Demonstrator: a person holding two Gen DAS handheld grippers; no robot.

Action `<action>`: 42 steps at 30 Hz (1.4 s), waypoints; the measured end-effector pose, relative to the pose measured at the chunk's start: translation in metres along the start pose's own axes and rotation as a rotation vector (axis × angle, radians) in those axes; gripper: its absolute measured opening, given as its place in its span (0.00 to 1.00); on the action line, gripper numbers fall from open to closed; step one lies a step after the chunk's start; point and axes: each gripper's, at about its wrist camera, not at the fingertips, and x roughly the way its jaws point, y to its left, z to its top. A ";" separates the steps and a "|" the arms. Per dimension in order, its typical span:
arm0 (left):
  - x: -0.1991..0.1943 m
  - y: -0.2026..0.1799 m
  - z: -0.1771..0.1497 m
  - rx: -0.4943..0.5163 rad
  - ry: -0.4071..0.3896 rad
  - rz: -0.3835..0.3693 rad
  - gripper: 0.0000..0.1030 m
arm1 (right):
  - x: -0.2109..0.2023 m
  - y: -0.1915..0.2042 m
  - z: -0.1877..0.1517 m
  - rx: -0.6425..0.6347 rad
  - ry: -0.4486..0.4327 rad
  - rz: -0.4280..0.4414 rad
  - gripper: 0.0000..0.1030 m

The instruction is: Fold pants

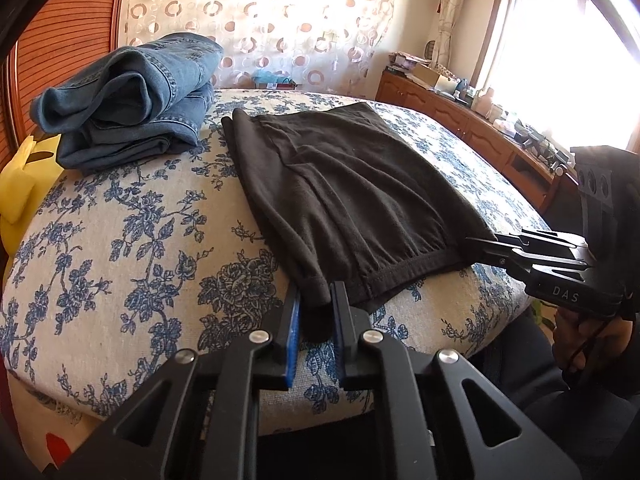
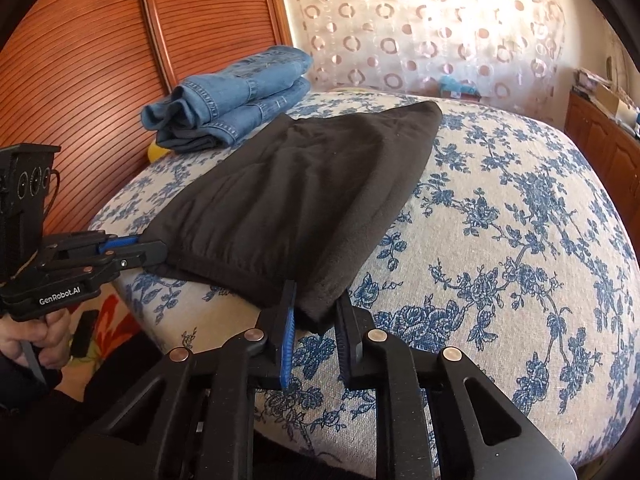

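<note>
Daylight enters from the window (image 1: 560, 40) at my two o'clock, overexposed to white glare. The curtain (image 2: 420, 28) glows backlit. Both views stay sharp centrally; fisheye curvature bends edges, and dark vignetting fills corners.

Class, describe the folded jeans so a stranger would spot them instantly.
Start at the bed with the blue floral cover. At its far corner, beside the wooden slatted panel, lies the folded jeans. They are blue denim and bundled thick, unlike the flat black pants nearby.

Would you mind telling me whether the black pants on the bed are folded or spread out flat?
Folded. The black pants lie as a short doubled rectangle, layered edges visible at the near end, on the floral bed.
</note>
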 end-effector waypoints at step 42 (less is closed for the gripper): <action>-0.012 -0.004 0.042 0.018 -0.117 -0.001 0.02 | -0.024 -0.005 0.039 -0.014 -0.088 0.029 0.10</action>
